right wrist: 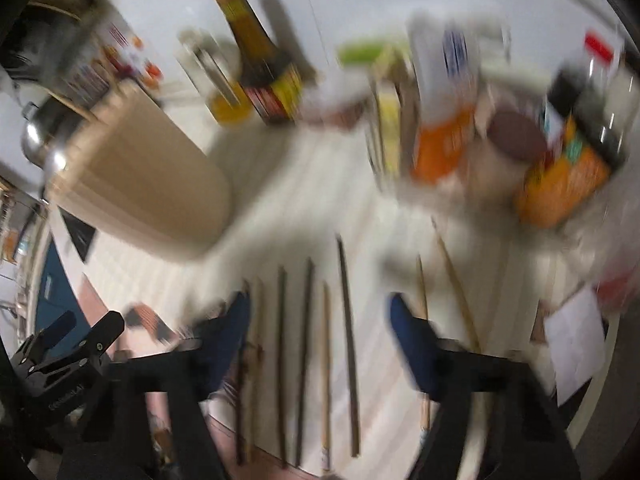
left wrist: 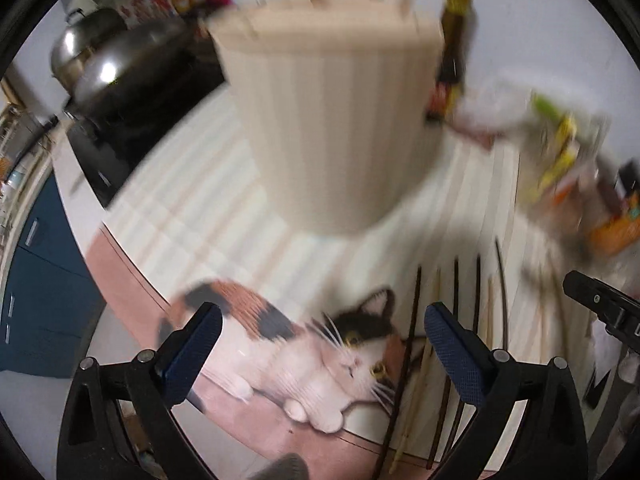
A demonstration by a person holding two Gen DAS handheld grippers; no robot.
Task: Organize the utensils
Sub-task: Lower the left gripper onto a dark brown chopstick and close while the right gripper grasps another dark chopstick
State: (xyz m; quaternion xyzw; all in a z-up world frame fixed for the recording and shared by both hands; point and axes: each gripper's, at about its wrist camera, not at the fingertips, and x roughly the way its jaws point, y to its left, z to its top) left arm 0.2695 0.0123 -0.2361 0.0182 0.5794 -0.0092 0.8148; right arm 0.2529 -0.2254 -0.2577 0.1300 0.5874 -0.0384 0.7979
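The left tongs [left wrist: 323, 342] are spread wide and empty over the cat-print mat [left wrist: 304, 356], with the tall beige utensil holder [left wrist: 332, 120] standing straight ahead on the bench [left wrist: 192, 216]. The chopsticks [right wrist: 308, 360] lie to their right in a loose row, long axes running away from the cameras toward the holder. The right tongs [right wrist: 320, 344], also gaping and empty, hang directly above that row, so the right hand seems better placed for the pick.

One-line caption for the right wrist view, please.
Open right hand-held gripper above loose chopsticks on the mat, beige utensil holder at left; motion-blurred.
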